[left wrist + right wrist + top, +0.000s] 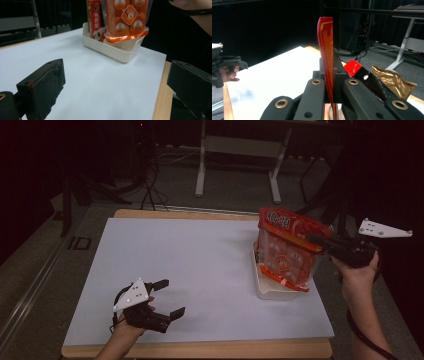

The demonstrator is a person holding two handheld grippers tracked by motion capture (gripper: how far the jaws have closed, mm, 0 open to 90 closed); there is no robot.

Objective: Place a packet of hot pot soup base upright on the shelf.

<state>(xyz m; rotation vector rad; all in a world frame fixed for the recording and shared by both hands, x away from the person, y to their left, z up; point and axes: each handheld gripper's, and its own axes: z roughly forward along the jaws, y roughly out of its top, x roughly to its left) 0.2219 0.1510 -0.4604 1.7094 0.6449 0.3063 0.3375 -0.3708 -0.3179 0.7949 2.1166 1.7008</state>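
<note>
An orange snack bag point(285, 252) hangs upright over a cream tray point(270, 292) at the table's right side, its lower edge at the tray. My right gripper point(312, 239) is shut on the bag's upper right edge. In the right gripper view the bag point(325, 37) stands edge-on, pinched between the black jaws of that gripper point(329, 67). My left gripper point(175, 296) rests low near the front left of the table, jaws open and empty. From the left gripper point(115, 82), the bag point(125, 17) and tray point(112, 51) lie ahead across the table.
A white sheet point(200, 260) covers the wooden table point(200, 350). A red packet point(95, 17) stands in the tray beside the bag, and a red and gold wrapper point(394, 80) lies under my right gripper. White desk legs point(200, 165) stand on the floor beyond.
</note>
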